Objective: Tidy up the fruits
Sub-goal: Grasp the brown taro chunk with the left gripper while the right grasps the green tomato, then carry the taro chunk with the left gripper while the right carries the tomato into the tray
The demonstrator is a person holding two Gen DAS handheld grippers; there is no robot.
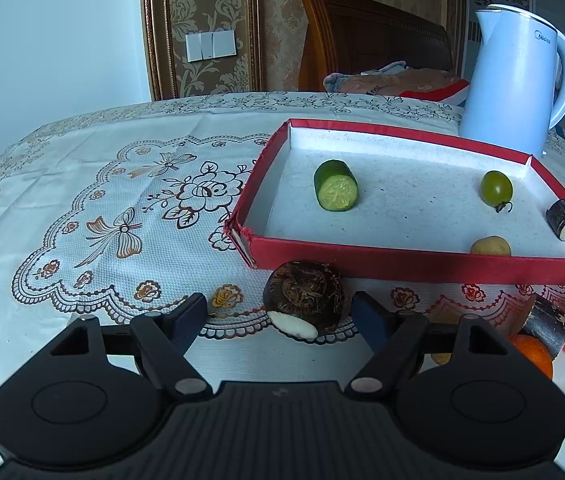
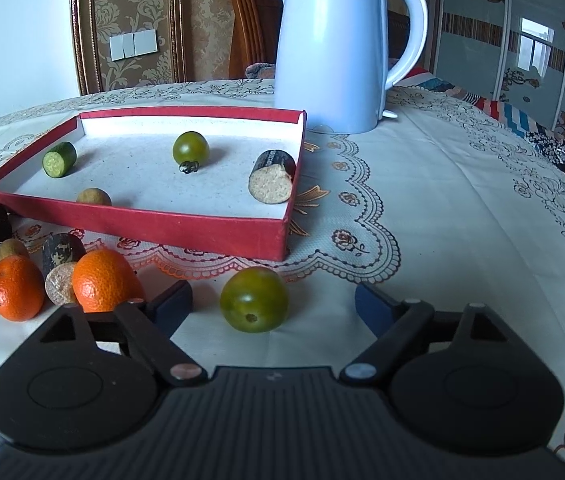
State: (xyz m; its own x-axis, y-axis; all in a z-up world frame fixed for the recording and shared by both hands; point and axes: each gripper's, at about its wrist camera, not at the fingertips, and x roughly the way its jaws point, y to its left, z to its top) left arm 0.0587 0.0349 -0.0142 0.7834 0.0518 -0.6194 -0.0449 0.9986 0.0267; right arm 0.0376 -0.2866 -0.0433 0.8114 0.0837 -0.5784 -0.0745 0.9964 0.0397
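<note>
Fruit lies scattered on the counter [image 2: 422,200], some already in the red tray [image 2: 142,226] beyond both claws. The right claw [image 2: 272,306] stands wide apart around a green tomato [image 2: 254,300], neither pad touching it. The left claw [image 1: 278,316] gapes likewise, a brown taro piece [image 1: 304,296] sitting between its fingers, untouched. Left of the right claw rest two oranges [image 2: 102,280] and a sugarcane stub [image 2: 60,276]. Inside the tray: a cucumber chunk [image 2: 59,159], a second green tomato [image 2: 190,147], a sugarcane piece [image 2: 272,182], and a small tan fruit [image 2: 93,197]. A white kettle [image 2: 330,48] stands behind the tray.
</note>
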